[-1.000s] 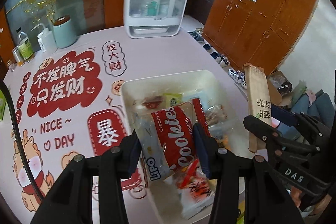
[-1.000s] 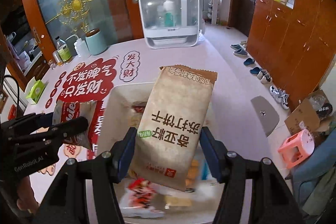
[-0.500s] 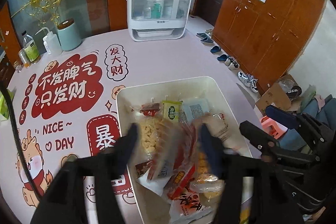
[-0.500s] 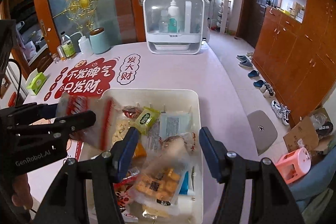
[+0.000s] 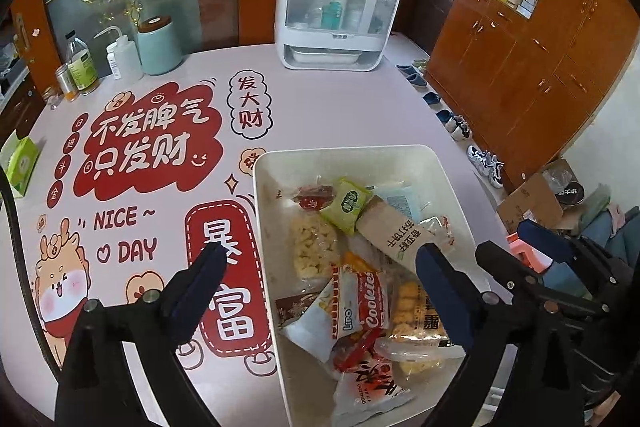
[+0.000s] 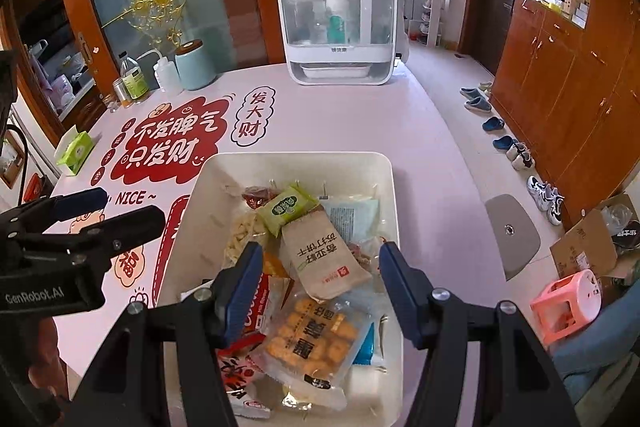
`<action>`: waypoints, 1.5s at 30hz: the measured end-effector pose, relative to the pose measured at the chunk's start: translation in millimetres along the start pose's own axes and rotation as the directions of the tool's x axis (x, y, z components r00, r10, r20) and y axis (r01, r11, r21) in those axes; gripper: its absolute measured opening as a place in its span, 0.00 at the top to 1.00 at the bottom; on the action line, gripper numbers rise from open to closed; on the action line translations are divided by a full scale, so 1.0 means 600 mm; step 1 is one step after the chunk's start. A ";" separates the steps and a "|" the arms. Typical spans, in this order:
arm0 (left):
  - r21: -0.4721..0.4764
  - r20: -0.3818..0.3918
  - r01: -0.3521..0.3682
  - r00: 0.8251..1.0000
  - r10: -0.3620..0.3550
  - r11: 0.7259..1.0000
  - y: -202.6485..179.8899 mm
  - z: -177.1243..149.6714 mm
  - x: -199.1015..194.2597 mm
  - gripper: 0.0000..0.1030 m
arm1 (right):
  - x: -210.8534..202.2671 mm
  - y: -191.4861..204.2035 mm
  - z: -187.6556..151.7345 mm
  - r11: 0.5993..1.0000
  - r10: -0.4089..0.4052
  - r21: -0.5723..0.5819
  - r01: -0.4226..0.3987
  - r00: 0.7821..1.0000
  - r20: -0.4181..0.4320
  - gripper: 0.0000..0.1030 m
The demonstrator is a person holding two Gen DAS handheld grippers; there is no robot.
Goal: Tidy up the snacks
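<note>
A white bin [image 5: 264,227] [image 6: 192,227] on the pink printed table holds several snack packets. Among them lie a red and white cookies packet [image 5: 360,303] [image 6: 256,311] and a brown cracker packet [image 5: 394,231] [image 6: 316,267]. My left gripper [image 5: 320,267] hangs over the bin's left side, its jaws opening wide, and nothing sits between the pads. My right gripper [image 6: 321,253] hovers above the bin's middle, open and not holding anything. Each gripper also shows in the other's view: the left gripper [image 6: 116,209] at the left, the right gripper [image 5: 516,243] at the right.
A white lidded case with bottles [image 5: 340,15] stands at the table's far edge. A teal canister [image 5: 158,45], small bottles [image 5: 80,67] and a green tissue box [image 5: 22,163] line the left. Right of the table, the floor holds shoes, a pink stool [image 6: 568,303] and a cardboard box.
The left gripper let go of the cookies packet and the right let go of the brown packet. Both packets now lie in the bin. The left jaws have spread wide.
</note>
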State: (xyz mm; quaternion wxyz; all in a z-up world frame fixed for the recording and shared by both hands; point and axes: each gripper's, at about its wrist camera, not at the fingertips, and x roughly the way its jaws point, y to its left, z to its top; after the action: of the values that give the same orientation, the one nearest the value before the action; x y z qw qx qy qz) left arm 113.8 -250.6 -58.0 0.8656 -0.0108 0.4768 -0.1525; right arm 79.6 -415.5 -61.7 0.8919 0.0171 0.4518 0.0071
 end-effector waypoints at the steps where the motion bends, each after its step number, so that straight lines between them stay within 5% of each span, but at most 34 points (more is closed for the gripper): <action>1: 0.003 0.001 -0.003 1.000 0.003 1.000 0.000 -0.002 -0.002 0.08 | 0.000 0.000 -0.001 1.000 0.000 0.003 0.000 1.000 -0.002 0.41; 23: -0.034 0.005 -0.045 0.999 0.045 0.998 0.032 -0.051 -0.032 0.08 | 0.003 0.031 -0.038 1.000 0.009 0.000 -0.009 1.000 -0.026 0.41; 45: -0.104 0.000 -0.227 0.974 0.228 0.968 0.128 -0.107 -0.133 0.08 | -0.033 0.146 -0.047 0.987 0.154 -0.031 -0.155 0.988 -0.034 0.41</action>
State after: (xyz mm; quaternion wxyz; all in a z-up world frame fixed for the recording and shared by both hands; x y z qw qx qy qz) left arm 40.1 -147.2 -39.9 0.8784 -0.0018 0.4771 -0.0271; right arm 45.5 -327.9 -58.9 0.8817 0.0368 0.4629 0.0840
